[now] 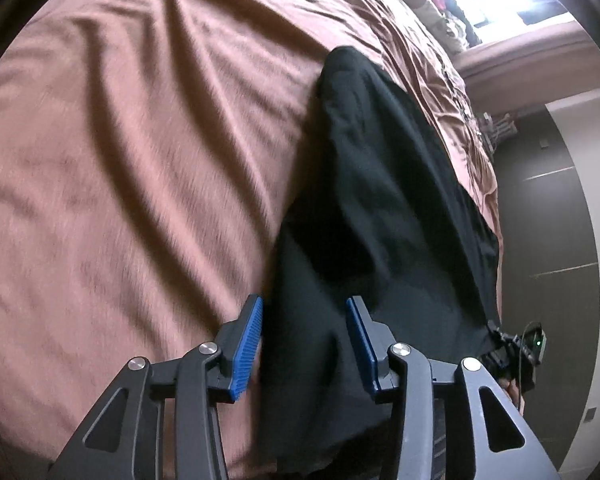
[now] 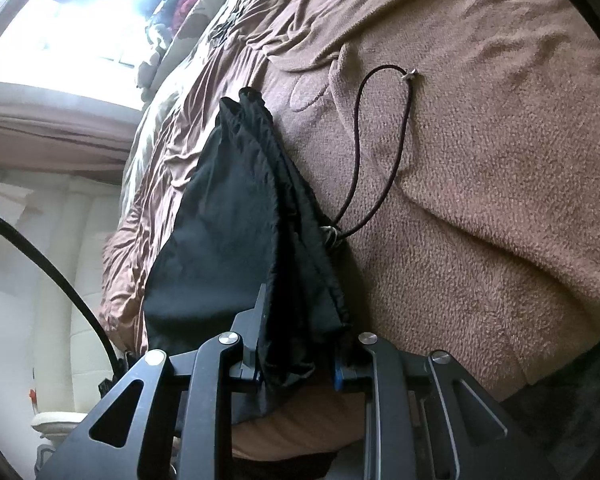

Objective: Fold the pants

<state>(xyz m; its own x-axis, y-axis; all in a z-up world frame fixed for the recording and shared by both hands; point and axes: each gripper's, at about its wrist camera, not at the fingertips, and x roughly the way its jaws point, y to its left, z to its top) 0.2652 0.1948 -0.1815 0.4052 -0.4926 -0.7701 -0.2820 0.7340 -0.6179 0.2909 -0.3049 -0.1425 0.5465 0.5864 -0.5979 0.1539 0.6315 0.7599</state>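
Left wrist view: left claw (image 1: 304,340) open, blue pads (image 1: 249,344) apart with nothing pinched, hanging over the black pants (image 1: 380,200). Pants lie lengthwise along the bed's (image 1: 120,160) side edge on the brown blanket.

Right wrist view: right claw (image 2: 300,340) clamped on bunched pants (image 2: 236,208) fabric near the bed (image 2: 480,200) edge; dark drawstring (image 2: 360,140) loops onto blanket.

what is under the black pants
The black pants lie on a brown blanket that spreads out around them. What the blanket looks like directly beneath the fabric is covered, so anything lying there cannot be seen.
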